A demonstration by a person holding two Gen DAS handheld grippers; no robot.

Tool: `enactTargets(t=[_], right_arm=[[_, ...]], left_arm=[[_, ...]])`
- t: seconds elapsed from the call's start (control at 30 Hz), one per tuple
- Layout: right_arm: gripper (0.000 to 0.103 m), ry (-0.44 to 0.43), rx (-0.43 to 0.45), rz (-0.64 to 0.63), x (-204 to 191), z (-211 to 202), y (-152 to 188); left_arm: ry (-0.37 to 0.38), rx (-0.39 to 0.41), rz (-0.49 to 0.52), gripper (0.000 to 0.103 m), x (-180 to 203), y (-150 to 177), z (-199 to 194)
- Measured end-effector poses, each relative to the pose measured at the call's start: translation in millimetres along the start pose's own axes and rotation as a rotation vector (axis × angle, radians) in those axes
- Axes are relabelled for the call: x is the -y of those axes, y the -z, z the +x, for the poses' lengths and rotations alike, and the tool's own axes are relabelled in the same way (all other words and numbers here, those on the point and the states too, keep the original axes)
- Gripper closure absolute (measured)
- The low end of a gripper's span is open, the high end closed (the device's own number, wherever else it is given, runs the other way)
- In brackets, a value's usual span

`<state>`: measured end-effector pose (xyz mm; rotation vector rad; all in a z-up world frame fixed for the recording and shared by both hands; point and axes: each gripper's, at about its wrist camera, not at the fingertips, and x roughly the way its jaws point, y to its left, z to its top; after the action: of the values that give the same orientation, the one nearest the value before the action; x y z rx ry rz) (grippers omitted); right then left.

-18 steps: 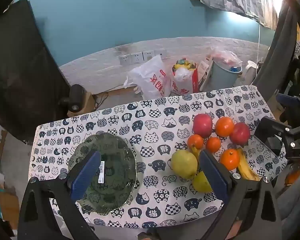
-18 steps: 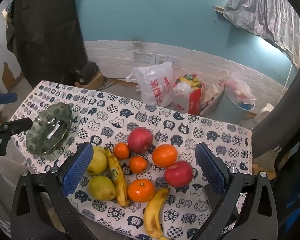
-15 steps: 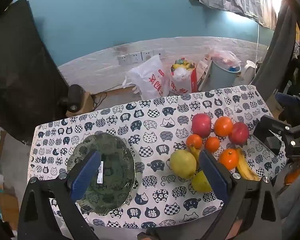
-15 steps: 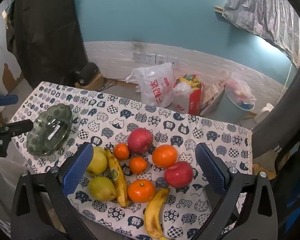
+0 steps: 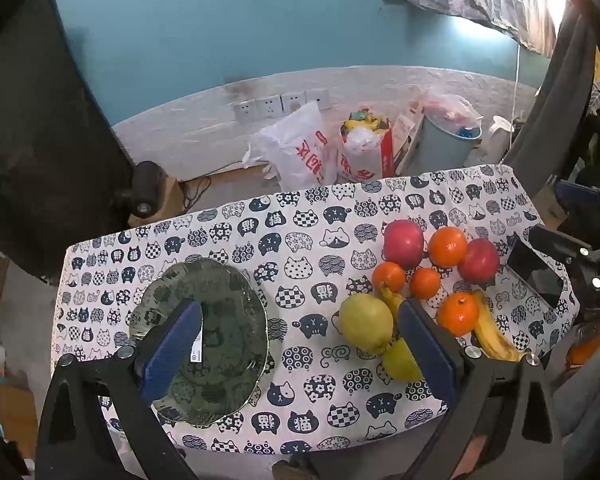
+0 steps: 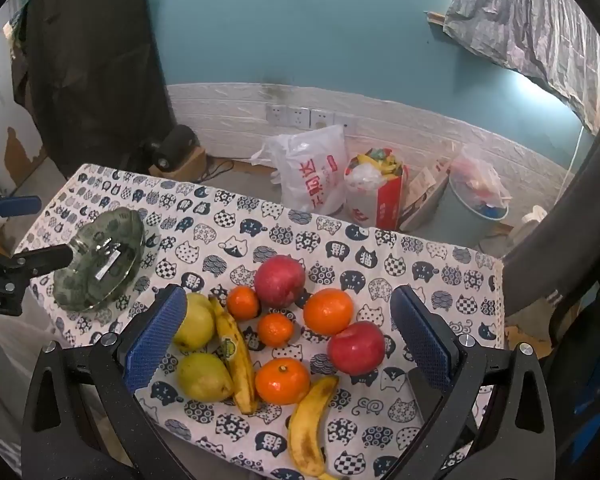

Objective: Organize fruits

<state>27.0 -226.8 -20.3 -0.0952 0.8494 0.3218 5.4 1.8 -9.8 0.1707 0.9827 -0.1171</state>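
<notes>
Fruits lie in a cluster on the cat-print tablecloth (image 6: 228, 224): two red apples (image 6: 279, 280), several oranges (image 6: 328, 311), two green pears (image 6: 204, 376) and two bananas (image 6: 306, 424). My right gripper (image 6: 288, 304) hangs open above this cluster and holds nothing. A dark green glass plate (image 5: 220, 320) lies to the left of the pears (image 5: 366, 322), apples (image 5: 403, 238) and oranges (image 5: 447, 246). My left gripper (image 5: 300, 312) hovers open between plate and fruit, one finger over each. The plate (image 6: 100, 256) holds no fruit.
Past the table's far edge, the floor holds a white plastic bag (image 6: 312, 172), a red bag of rubbish (image 6: 376, 196) and a blue bin (image 6: 476, 204). A black cloth (image 6: 92, 60) hangs at the left. The fruits lie near the table's front edge.
Almost nothing. The table has slid slightly upward in the left wrist view. Fruits and plate lie where they were, and both grippers stay open.
</notes>
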Motion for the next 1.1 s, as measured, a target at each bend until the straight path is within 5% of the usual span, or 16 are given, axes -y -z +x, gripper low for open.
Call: enactTargets(t=[1.1], right_arm=[[0.003,0.005,-0.002,-0.004,-1.2,0.6,1.1]], left_arm=[[-0.003,0.002,0.006,0.004,2.7,0.8,-1.2]])
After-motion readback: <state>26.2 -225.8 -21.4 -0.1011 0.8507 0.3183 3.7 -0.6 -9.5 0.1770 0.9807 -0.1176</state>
